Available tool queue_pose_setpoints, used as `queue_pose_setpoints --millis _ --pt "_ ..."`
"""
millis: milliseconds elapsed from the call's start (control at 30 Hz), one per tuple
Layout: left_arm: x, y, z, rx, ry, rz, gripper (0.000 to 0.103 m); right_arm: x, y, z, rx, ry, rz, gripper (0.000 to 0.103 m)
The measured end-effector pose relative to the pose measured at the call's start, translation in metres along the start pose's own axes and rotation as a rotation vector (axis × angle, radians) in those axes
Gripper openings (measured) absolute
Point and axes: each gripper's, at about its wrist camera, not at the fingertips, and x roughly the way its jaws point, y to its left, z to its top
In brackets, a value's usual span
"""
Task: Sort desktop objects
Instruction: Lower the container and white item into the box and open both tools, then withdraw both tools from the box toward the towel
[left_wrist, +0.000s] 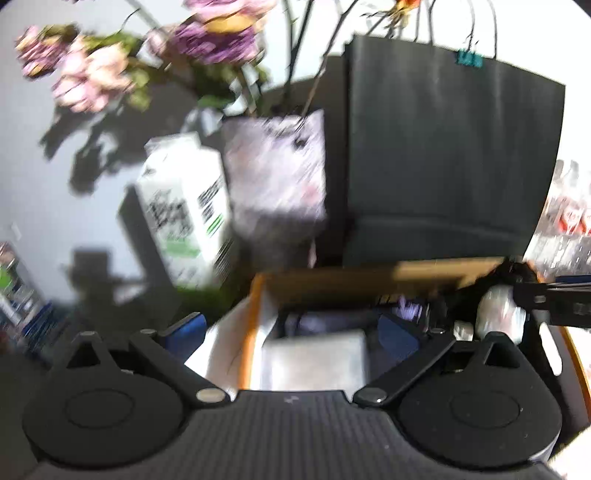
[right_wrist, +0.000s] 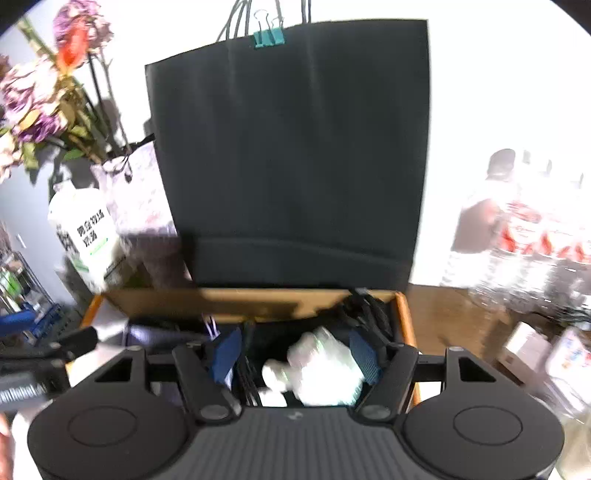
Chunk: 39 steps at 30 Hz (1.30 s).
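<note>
Over orange-rimmed box (right_wrist: 404, 314), in front of black paper bag (right_wrist: 288, 147): right gripper (right_wrist: 295, 354) jaws spread, nothing pinched, white crumpled pkg (right_wrist: 325, 369) lying below betw. fingers; left gripper (left_wrist: 295, 328) spread wide, empty.

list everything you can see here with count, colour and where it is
paper bag: one, black, standing behind the box
binder clip: one, teal, on the bag's top edge
box: one, orange-rimmed, in front of the bag
white bundle: one, white, inside the box, too blurred to name
dark cables: several, black, back right corner of the box
carton: one, white with green print, left of the bag
patterned gift bag: one, pale lilac, between carton and black bag
flowers: a bunch, pink and purple, upper left
bottled water pack: one, clear with red labels, far right
left hand-held gripper: one, black with blue pads, open over the box
right hand-held gripper: one, black with blue pads, open around the white bundle
</note>
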Motion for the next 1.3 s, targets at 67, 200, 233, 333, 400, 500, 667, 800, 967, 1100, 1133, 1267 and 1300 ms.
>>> queue_pose_setpoints --millis 67,200,233,333,400,500,667,800,967,1100,1133,1267,1300 --pt "-0.013 0.002 -0.008 0.009 0.055 0.017 0.102 -0.016 0.001 -0.008 -0.024 0.005 -0.01 0.072" --pt "-0.052 0.007 -0.042 0.022 0.071 0.018 0.102 -0.059 -0.004 -0.039 -0.059 -0.021 0.002 0.081" --pt "-0.065 0.008 -0.054 0.026 0.068 0.016 0.102 -0.072 -0.004 -0.05 -0.073 -0.028 0.012 0.082" --pt "-0.108 0.011 -0.098 0.041 0.068 -0.033 0.102 -0.115 -0.004 -0.089 -0.131 -0.068 0.035 0.085" --pt "-0.14 0.014 -0.133 0.059 0.081 -0.094 0.102 -0.145 -0.003 -0.121 -0.165 -0.097 0.068 0.088" --pt "-0.186 0.021 -0.188 0.059 0.116 -0.175 0.102 -0.194 0.0 -0.176 -0.217 -0.137 0.121 0.092" --pt "-0.25 0.028 -0.264 0.053 0.092 -0.238 0.103 -0.263 0.007 -0.276 -0.245 -0.225 0.138 0.101" --pt "-0.282 0.04 -0.308 -0.055 0.007 -0.245 0.103 -0.291 0.019 -0.341 -0.253 -0.247 0.088 0.101" --pt "-0.296 0.029 -0.364 -0.133 -0.066 -0.122 0.103 -0.301 0.029 -0.402 -0.222 -0.244 -0.03 0.101" --pt "-0.279 0.009 -0.373 -0.048 -0.001 -0.145 0.103 -0.287 0.03 -0.419 -0.231 -0.174 -0.047 0.101" --pt "-0.279 0.005 -0.374 -0.052 -0.006 -0.146 0.103 -0.286 0.031 -0.42 -0.232 -0.17 -0.052 0.101" --pt "-0.269 0.0 -0.374 -0.045 0.009 -0.159 0.103 -0.284 0.025 -0.417 -0.188 -0.192 -0.049 0.101" --pt "-0.263 -0.001 -0.373 -0.036 0.013 -0.159 0.103 -0.282 0.023 -0.415 -0.172 -0.191 -0.043 0.101"
